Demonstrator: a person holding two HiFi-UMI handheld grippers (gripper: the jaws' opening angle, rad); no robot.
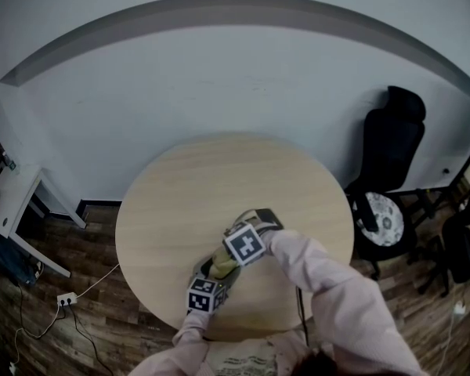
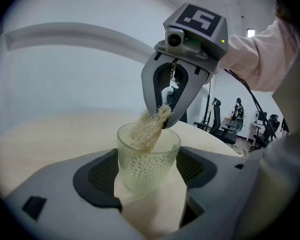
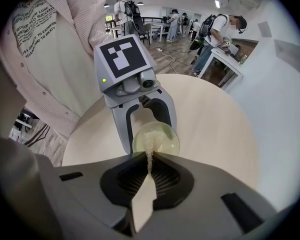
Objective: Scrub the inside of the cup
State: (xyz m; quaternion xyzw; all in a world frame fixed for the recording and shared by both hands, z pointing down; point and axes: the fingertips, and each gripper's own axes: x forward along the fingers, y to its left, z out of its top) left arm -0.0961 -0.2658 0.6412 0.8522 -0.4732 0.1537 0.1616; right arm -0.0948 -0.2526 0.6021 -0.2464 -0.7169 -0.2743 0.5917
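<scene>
A pale green glass cup (image 2: 149, 159) with a dimpled wall stands upright between the jaws of my left gripper (image 2: 150, 181), which is shut on its lower half. A tan fibrous loofah scrubber (image 2: 151, 129) hangs over the cup's rim and reaches inside. My right gripper (image 2: 165, 120) comes down from above, shut on the scrubber's top end. The right gripper view looks into the cup (image 3: 162, 139) from above, with the scrubber (image 3: 149, 156) pinched in my right gripper (image 3: 149, 170). In the head view both grippers meet over the table's near half, right (image 1: 236, 258), left (image 1: 213, 279).
The round wooden table (image 1: 219, 178) carries nothing else. A black office chair (image 1: 393, 143) and a stool with a patterned seat (image 1: 382, 218) stand to the right. A white desk (image 1: 16, 202) is at the left, a power strip (image 1: 66, 298) on the floor. People stand far behind (image 3: 205, 26).
</scene>
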